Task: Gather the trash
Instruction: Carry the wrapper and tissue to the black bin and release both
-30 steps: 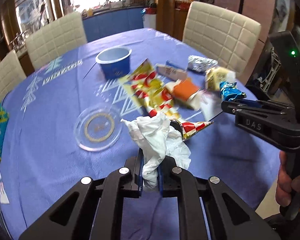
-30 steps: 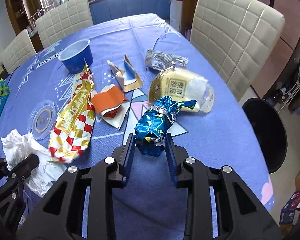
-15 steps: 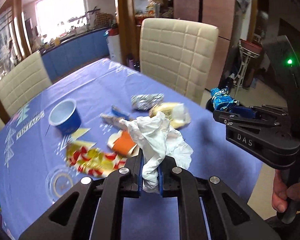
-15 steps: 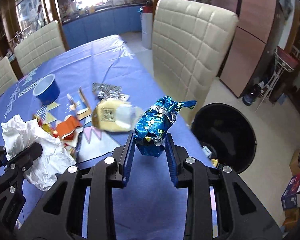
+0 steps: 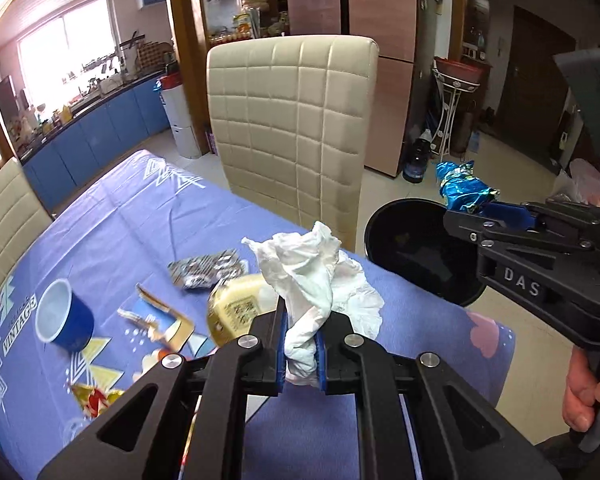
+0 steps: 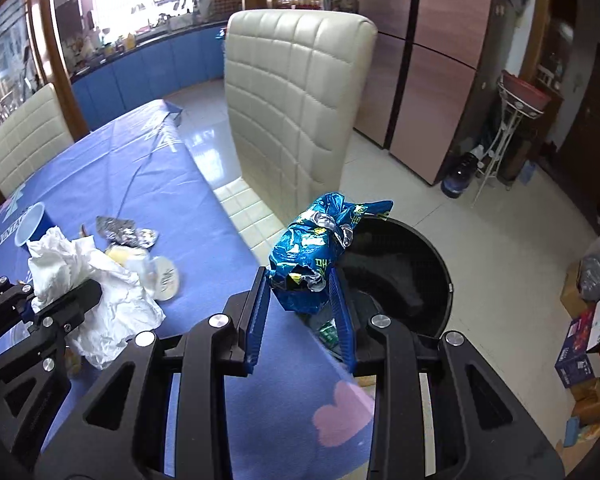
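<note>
Tissue (image 5: 316,272) pinched in left hand-held gripper (image 5: 301,354); wrapper (image 6: 314,256) clamped in right hand-held gripper (image 6: 300,312).

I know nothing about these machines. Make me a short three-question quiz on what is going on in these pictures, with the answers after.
1. True or false: the left tongs are shut on the crumpled white paper tissue.
2. What do the right tongs hold?
A. a blue paper cup
B. a crumpled shiny blue foil wrapper
C. a silver foil packet
3. Fill in: past the table's edge, on the floor, stands a round black ____.

Key
1. True.
2. B, the crumpled shiny blue foil wrapper; the blue paper cup and silver foil packet lie on the blue-clothed table.
3. Bin: the round black bin.
</note>
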Demonstrator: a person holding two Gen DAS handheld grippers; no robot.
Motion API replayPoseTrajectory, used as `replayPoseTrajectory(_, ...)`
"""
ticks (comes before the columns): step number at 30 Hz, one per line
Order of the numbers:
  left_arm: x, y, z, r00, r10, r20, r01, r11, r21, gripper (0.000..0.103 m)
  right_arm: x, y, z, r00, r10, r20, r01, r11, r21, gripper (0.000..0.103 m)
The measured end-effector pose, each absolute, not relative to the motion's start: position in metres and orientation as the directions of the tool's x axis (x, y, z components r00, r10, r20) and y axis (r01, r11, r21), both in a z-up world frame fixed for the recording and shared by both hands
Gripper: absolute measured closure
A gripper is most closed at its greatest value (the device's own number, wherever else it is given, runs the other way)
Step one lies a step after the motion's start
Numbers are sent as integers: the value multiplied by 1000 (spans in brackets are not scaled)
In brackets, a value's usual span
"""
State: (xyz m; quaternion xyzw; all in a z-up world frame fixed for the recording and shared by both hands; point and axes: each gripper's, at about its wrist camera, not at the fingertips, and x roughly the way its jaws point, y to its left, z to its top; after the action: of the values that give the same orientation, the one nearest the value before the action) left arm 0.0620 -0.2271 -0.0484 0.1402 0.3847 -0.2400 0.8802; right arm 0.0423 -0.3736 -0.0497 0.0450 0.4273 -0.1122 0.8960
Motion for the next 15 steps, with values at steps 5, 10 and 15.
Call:
replayPoseTrajectory(5, 78, -253, -50, 584, -323, -745, 555, 828, 76, 92, 52, -397, -50, 602, -195, -774, 285, 958, -19, 70)
replayPoseTrajectory(10, 93, -280, -55, 568, -340, -749, 589, 804, 81, 92, 59, -420, -54, 594, -216, -775, 321, 947, -19, 68)
replayPoseTrajectory(15, 107, -311, -61, 545, -355, -759, 616, 784, 75, 92, 66, -444, -61, 586, -231, -777, 348, 937, -16, 68)
